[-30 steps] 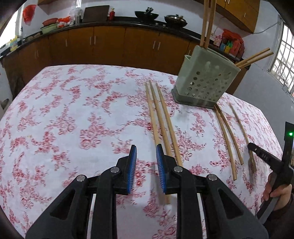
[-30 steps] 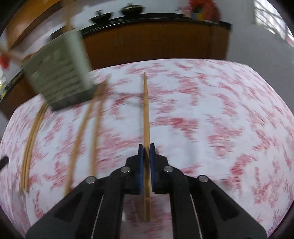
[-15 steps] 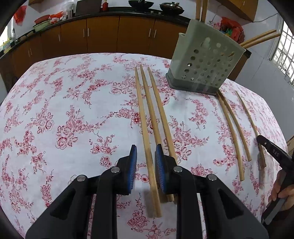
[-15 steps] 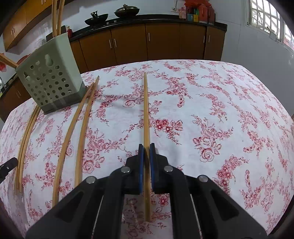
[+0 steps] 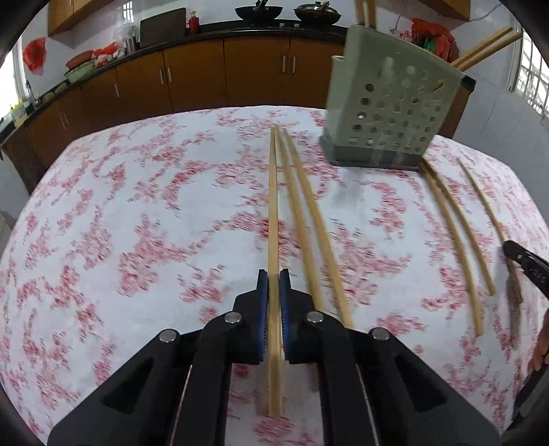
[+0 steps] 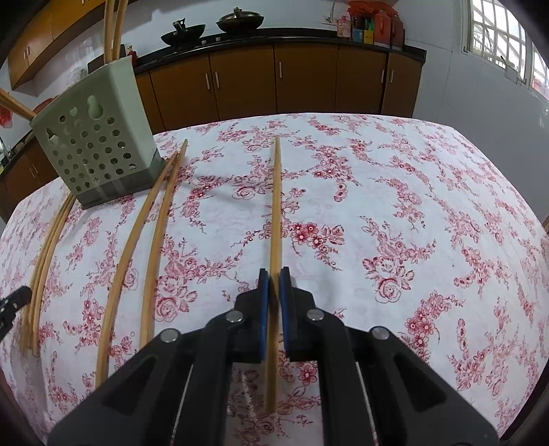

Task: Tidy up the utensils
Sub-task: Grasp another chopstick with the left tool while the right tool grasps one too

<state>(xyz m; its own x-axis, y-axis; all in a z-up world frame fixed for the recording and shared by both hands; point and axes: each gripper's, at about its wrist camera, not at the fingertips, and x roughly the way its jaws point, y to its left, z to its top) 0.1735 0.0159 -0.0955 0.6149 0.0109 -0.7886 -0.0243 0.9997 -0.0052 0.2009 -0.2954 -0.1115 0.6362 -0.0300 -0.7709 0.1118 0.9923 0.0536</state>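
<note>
Bamboo everywhere, basically. Long, thin, pale-wood chopsticks were laid out on a white tablecloth (image 6: 429, 192) printed with red roses, most of them running away from the cameras toward the far edge.

The left gripper (image 5: 273, 284), chunky black plastic with ribbed blue pads (image 5: 262, 308), was clamped tight on one chopstick (image 5: 272, 206), gripping it close to its blunt near end, so most of the stick's length stuck out ahead over the cloth. Two more chopsticks (image 5: 308, 219) lay just to the right of it, nearly parallel and close together. That view was a bit motion-smeared, so I couldn't tell whether the held stick was off the cloth or resting on it.

The right gripper (image 6: 273, 284), same build, was pinched shut on its own chopstick (image 6: 275, 206), again near the thick end, tapered tip pointing away. A pair of chopsticks (image 6: 151, 236) lay loose to its left, looking curved through the fisheye lens.

The utensil holder (image 6: 99, 151) was a boxy grey-green plastic caddy, square-sided and punched with round holes, on a darker base. It stood on the cloth between the two groups of sticks, with a few chopsticks (image 6: 113, 31) already poking out of its top.

Brown wooden cabinets (image 6: 274, 79) with a dark countertop ran along the back wall, two black woks (image 6: 212, 25) sitting on top.
</note>
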